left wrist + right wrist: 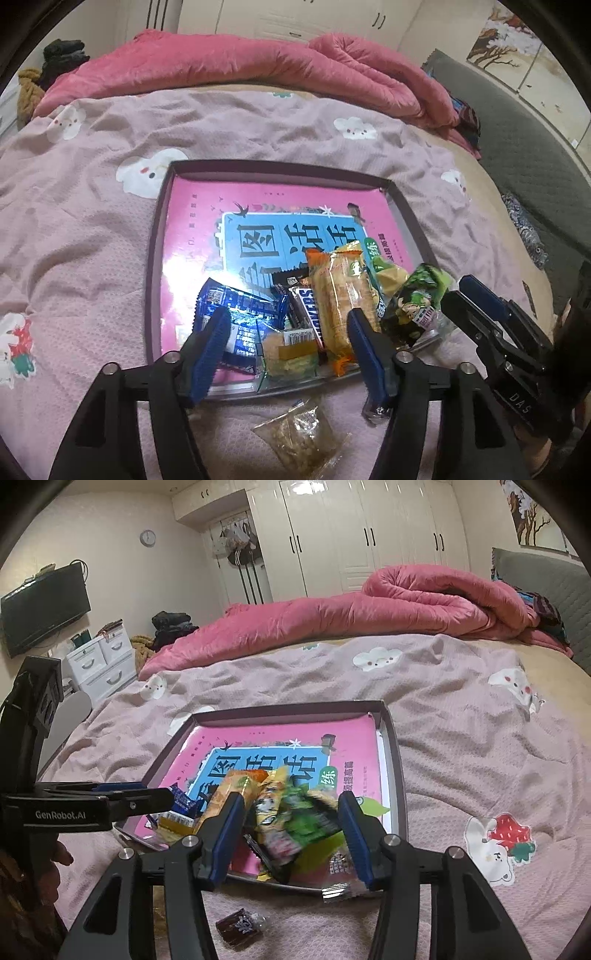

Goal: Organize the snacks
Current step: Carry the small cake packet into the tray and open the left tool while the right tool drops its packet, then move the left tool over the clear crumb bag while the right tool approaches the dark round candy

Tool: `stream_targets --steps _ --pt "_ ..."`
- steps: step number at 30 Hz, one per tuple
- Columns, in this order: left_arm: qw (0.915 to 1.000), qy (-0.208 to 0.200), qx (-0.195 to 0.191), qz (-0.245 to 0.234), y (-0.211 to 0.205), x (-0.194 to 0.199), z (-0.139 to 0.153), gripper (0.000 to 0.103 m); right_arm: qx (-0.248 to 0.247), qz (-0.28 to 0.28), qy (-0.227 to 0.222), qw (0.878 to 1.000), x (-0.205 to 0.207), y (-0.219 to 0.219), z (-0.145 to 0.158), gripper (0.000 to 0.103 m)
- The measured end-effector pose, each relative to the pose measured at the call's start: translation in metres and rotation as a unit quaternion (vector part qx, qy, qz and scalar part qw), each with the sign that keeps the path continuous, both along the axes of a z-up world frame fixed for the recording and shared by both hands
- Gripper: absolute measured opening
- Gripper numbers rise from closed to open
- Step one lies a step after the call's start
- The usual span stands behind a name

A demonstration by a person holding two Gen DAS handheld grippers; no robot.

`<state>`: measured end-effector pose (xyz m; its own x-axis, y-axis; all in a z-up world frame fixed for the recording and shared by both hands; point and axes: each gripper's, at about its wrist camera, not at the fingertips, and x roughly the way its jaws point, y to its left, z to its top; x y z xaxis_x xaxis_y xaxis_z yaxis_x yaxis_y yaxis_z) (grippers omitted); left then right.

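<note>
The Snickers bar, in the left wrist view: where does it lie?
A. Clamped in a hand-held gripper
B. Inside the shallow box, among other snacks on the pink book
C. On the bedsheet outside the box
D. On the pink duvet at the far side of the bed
B: the Snickers bar lies inside the shallow box, on the pink book, between a blue packet and an orange-ended cracker pack.

I count one shallow tray (162,236) on the bed, lined with one pink book (192,221). Heaped in the tray are roughly seven snack packets, though overlaps blur the tally: one blue packet (240,306), one Snickers bar (308,306), one orange cracker pack (338,295). Two packets lie outside: one clear bag (299,439), one dark candy (240,926). Two claws: mine left (286,350), right (291,834).
</note>
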<state>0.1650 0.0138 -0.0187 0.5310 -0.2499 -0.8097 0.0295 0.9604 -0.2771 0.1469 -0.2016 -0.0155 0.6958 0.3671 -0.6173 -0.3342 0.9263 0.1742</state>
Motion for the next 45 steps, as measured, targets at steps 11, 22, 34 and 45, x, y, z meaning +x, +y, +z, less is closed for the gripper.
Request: stream_targets --steps 11,22,34,45 --pt "0.9999 -0.009 -0.003 -0.009 0.006 -0.023 0.015 0.072 -0.005 0.030 -0.024 0.999 -0.025 0.005 0.014 0.056" --pt "0.9993 0.002 0.017 -0.032 -0.003 -0.049 0.006 0.073 -0.022 0.069 0.004 0.997 -0.054 0.009 0.002 0.057" --pt "0.9970 0.030 0.036 -0.061 -0.012 -0.066 -0.015 0.073 -0.057 0.096 0.052 0.992 -0.063 0.017 -0.025 0.057" --pt "0.9922 0.054 0.052 -0.099 -0.021 -0.068 -0.040 0.073 -0.086 0.114 0.077 0.987 -0.060 0.027 -0.049 0.057"
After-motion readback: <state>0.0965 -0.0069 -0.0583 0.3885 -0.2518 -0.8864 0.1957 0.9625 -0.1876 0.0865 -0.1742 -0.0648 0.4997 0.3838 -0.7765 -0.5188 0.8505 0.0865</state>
